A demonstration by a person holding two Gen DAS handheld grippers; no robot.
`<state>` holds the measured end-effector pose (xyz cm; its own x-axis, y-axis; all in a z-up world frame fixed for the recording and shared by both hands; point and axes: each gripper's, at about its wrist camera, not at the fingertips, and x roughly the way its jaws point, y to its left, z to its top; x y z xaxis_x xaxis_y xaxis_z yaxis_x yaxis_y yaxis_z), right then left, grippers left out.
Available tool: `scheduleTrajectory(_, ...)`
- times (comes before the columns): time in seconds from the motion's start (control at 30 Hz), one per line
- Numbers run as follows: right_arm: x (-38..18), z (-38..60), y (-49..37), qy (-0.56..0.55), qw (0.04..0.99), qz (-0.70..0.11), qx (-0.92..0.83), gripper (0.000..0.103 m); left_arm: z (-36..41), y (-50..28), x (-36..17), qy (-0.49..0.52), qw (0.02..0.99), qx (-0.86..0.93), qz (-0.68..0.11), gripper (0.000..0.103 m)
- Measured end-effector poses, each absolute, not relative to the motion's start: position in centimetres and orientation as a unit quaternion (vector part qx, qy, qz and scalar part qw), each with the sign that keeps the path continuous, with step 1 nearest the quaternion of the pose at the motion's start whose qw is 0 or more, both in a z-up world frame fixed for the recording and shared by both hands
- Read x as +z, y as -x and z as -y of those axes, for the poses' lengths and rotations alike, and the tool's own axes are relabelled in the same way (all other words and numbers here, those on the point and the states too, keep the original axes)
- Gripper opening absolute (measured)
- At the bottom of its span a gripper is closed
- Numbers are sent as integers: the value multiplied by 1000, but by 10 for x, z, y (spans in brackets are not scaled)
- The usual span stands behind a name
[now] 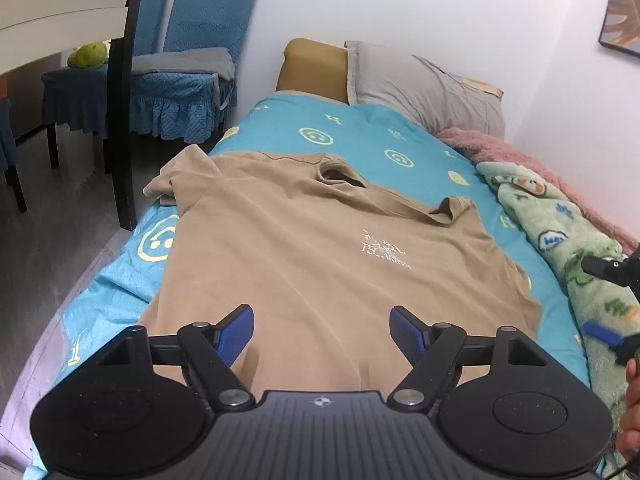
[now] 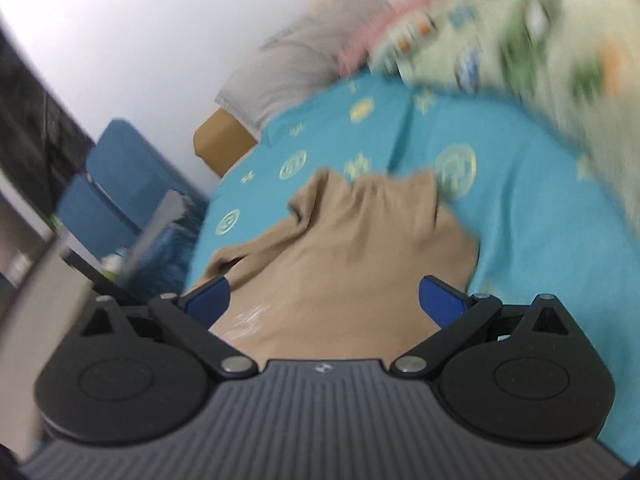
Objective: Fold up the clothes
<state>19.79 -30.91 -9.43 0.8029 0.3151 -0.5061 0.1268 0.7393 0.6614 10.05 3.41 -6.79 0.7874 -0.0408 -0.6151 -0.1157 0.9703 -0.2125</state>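
- Left gripper (image 1: 322,330): we see the jaws wide apart, nothing between them, blue pads (image 1: 236,334) hovering over the lower half of the tan T-shirt (image 1: 320,248). Contact with the cloth can't be told.
- Right gripper (image 2: 324,300): jaws also spread wide, nothing held; its blue pads (image 2: 208,300) straddle the T-shirt's body. This view is tilted and motion-blurred, so we can't judge touching.
- T-shirt: lies mostly flat on the teal bedsheet (image 1: 360,136), collar end toward the grey pillow (image 1: 424,88). Soft matte knit, small white chest print. One sleeve bunches toward the sheet's floor-side edge, and the other is folded in over the body on the blanket side.
- Left view only: white print legible as lettering, the collar opening, the right gripper's tip (image 1: 612,304) with one blue pad at the frame edge over the green blanket (image 1: 576,240), and fingers of the person's hand (image 1: 632,400) beside it.
- Right view only: the shirt from the opposite side, print reduced to a white smear near the gripper body.
- Around the T-shirt: bedsheet is smooth teal with yellow smiley prints; the fleecy green cartoon blanket lies along its wall side, with a fuzzy pink blanket (image 1: 520,156) beyond that.
- Beyond the pillow: tan padded headboard (image 1: 312,68).
- Off the bed's floor side: chairs (image 1: 188,60) in quilted blue covers with ruffled skirts.
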Motion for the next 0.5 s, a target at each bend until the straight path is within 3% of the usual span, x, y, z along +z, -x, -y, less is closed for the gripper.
scheduleTrajectory(0.13, -113, 329, -194, -451, 825, -338, 39, 102, -32, -100, -81, 92, 939, 46, -327, 81)
scheduleTrajectory(0.4, -161, 372, -230, -546, 765, -335, -70, 102, -57, -120, -102, 191, 916, 15, -354, 80)
scheduleTrajectory(0.5, -186, 378, -243, -575, 745, -329, -73, 99, -70, -129, -110, 247, 903, 2, -353, 75)
